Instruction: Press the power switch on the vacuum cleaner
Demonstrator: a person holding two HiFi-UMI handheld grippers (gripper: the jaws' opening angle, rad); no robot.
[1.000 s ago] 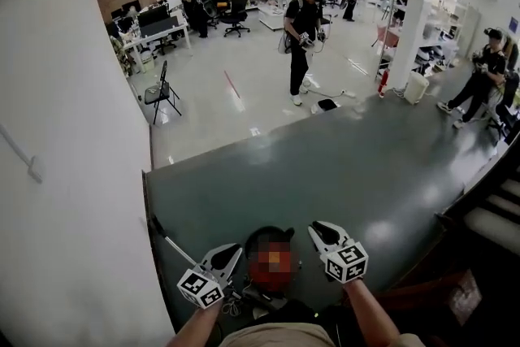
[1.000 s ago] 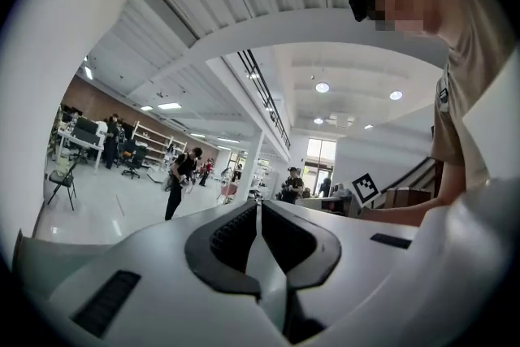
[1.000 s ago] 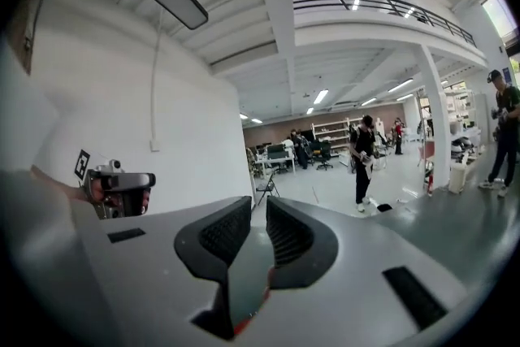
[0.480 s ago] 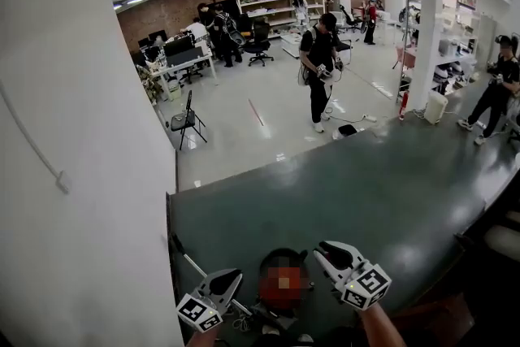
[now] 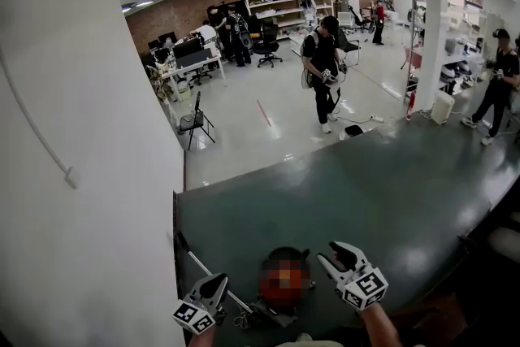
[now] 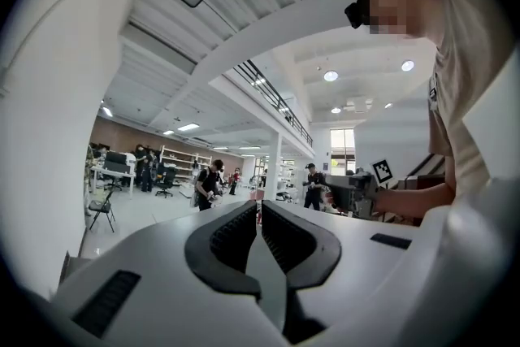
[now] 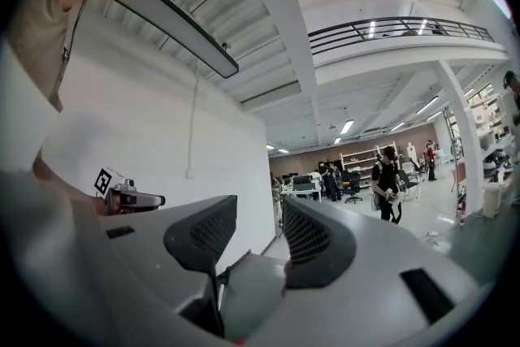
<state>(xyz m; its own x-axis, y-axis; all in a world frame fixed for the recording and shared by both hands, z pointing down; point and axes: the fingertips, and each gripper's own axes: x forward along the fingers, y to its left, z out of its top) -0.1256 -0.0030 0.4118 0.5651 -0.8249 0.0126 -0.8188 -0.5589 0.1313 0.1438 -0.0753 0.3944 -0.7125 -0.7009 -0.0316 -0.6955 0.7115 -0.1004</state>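
Holds the left gripper [image 5: 218, 282] pressed together, empty, just left of the vacuum cleaner [image 5: 283, 255] on the dark floor [image 5: 366, 191]. Holds the right gripper [image 5: 335, 253] just right of it, spread after just opening, nothing between.

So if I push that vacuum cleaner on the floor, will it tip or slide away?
The vacuum cleaner looks squat and rounded, low on the dark mat, so it probably won't tip. Wheels aren't visible; it might roll a little. Its thin wand lies out to one side and would likely drag along.
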